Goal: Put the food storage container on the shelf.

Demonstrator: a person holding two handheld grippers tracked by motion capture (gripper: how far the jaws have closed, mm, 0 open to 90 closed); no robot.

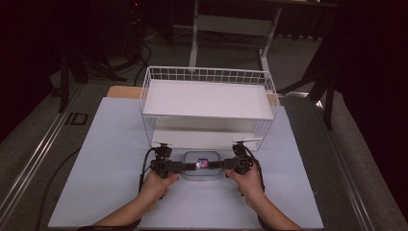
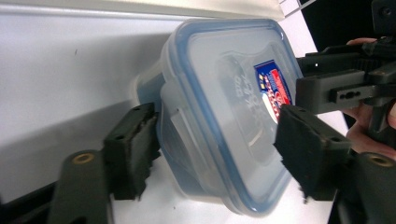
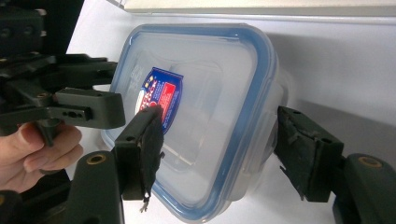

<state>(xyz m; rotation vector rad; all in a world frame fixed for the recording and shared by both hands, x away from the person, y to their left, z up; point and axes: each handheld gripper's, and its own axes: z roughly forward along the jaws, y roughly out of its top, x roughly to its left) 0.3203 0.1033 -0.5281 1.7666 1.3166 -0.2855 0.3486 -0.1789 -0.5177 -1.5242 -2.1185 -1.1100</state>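
**Box Flanked At Both Ends, Lift Not Yet Made**

The box (image 1: 203, 165) is seen flat on the table (image 1: 106, 144), just in front of the wire rack (image 1: 207, 103), lid on. It is approached from each end, so the reach looks done; gripping and carrying are judged still to come. The left tool (image 1: 191, 167) is set half-wide around one end, one pad touching the wall, the other apart above the lid. The right tool (image 1: 217, 166) is likewise held astride the other end, its lower pad apart from the wall. Nothing is clamped yet.
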